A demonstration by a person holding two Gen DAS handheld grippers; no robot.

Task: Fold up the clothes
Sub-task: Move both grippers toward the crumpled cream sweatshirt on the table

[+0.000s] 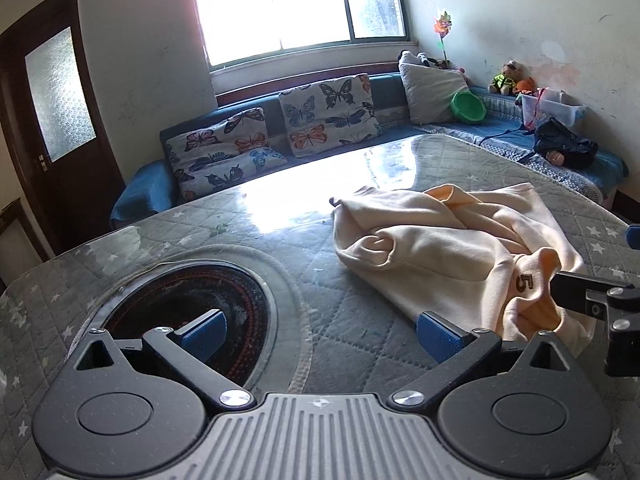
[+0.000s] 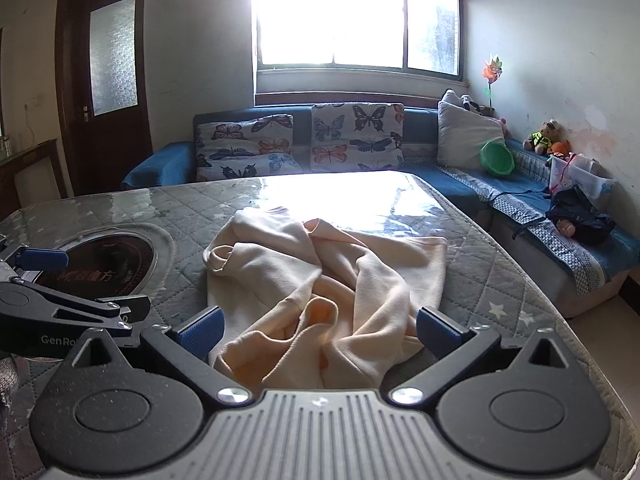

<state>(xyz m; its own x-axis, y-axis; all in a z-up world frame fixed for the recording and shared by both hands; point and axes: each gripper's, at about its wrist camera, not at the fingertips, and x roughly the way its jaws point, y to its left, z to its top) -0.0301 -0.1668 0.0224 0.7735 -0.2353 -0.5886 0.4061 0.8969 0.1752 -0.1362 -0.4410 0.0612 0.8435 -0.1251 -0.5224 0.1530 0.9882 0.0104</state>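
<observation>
Cream fleece garment (image 2: 320,280), crumpled, lying on the quilted grey table cover (image 1: 280,280) (a "5" shows on one fold), right of the round black hotplate (image 1: 192,312). Left gripper (image 1: 320,334): spread wide, holding nothing, just left of the cloth. Right gripper (image 2: 318,332): spread wide, fingers flanking the garment's near edge, not clamped.

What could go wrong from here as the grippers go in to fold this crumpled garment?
The cream garment lies bunched in overlapping folds, so the open right gripper may pinch several layers at once.

The open left gripper hangs over the quilted table cover beside the round cooktop; its fingers could catch the cover instead of the cloth.
</observation>
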